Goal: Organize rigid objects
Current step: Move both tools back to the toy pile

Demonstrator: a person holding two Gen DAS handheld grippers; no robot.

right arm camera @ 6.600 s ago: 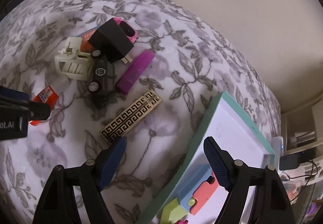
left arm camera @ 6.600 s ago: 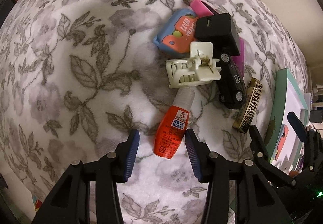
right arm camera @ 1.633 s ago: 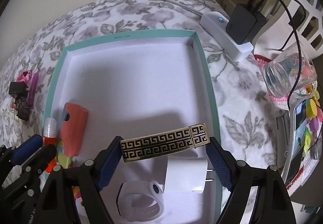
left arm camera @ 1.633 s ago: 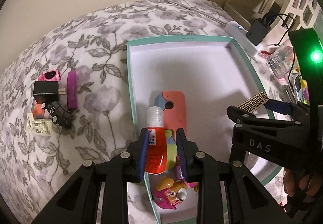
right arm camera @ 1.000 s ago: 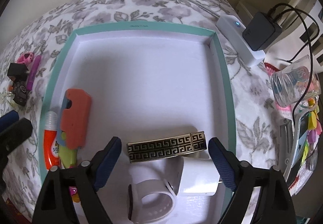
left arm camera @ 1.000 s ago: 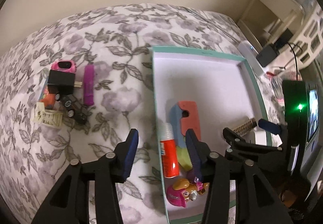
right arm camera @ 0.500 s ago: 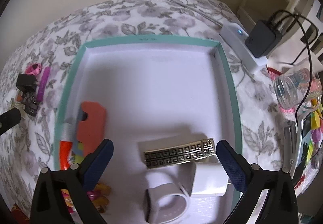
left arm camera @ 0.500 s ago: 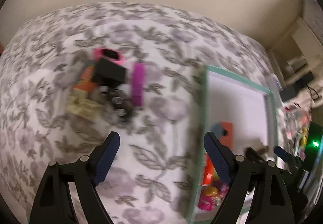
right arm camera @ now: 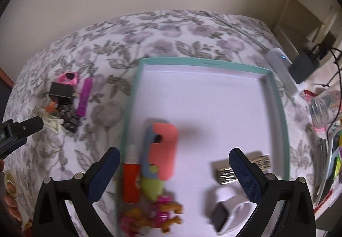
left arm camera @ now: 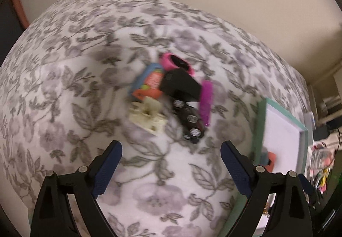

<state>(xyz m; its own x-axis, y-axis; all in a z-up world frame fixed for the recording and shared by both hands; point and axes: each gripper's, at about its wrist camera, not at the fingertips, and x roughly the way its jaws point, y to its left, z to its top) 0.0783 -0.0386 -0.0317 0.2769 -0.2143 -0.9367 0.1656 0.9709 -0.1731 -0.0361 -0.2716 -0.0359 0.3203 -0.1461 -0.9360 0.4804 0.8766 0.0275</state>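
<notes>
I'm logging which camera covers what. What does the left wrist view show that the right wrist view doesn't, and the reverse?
Only the left wrist view shows the blue-and-orange case clearly. Only the right wrist view shows the orange glue bottle, patterned bar and white watch in the box. Both show the teal-rimmed box, black adapter, purple stick, toy car and an open claw.

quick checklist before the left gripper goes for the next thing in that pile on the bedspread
1. Left gripper open and empty: ok.
2. Right gripper open, holding nothing: ok.
3. Cream plastic clip nearest the left gripper, free on its near side: ok.
4. Black toy car apart from the clip: cannot tell, the image is blurred.
5. Black square charger resting on other pieces, may shift: not ok.
6. Bare floor left in the teal-rimmed white tray: ok.
</notes>
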